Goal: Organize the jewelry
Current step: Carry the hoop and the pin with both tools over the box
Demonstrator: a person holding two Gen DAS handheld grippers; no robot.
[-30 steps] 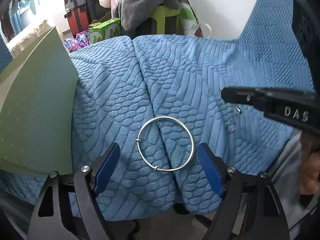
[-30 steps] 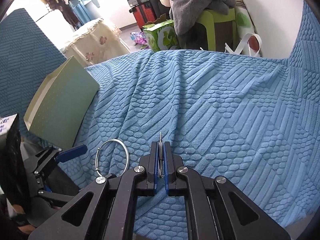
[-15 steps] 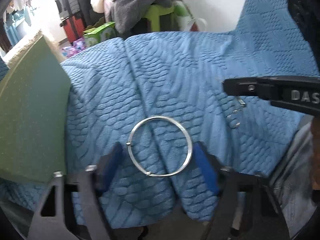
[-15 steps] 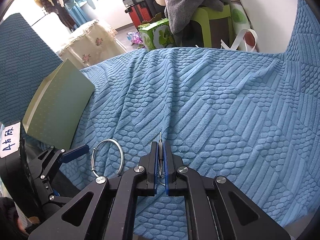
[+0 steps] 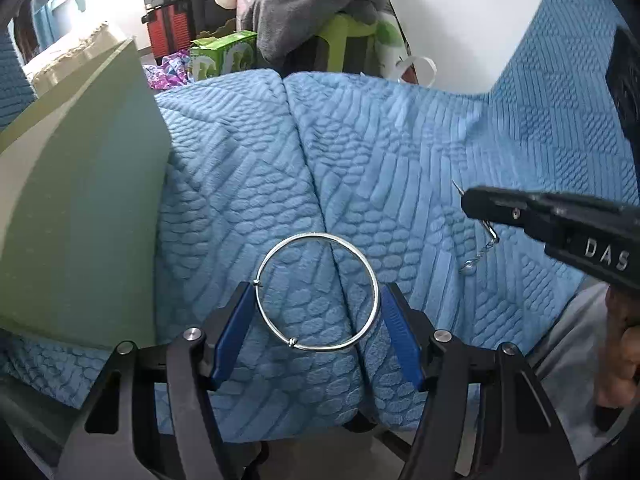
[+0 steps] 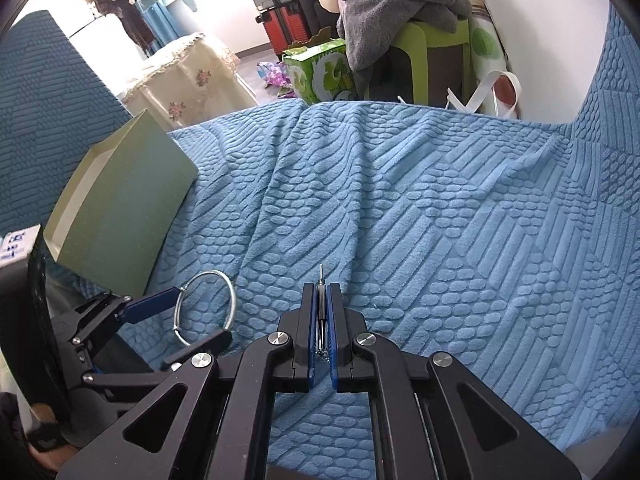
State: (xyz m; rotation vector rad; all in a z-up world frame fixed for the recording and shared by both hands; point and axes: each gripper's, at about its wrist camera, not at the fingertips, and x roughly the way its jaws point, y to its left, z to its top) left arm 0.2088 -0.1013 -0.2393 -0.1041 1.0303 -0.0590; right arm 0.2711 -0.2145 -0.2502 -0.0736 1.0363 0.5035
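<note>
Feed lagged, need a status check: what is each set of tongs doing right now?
Left tongs: closed on the thin silver wire bangle, pads at both sides.
Right tongs: shut on a small silver hooked earring.

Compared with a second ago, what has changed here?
The left tool has closed in on the silver bangle, its blue pads now against the ring's sides. The right tool stays clamped on a small earring, and the green box has not moved.

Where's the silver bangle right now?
In the left wrist view the silver bangle sits low and central between the left gripper fingers, over the blue sofa cover.
</note>
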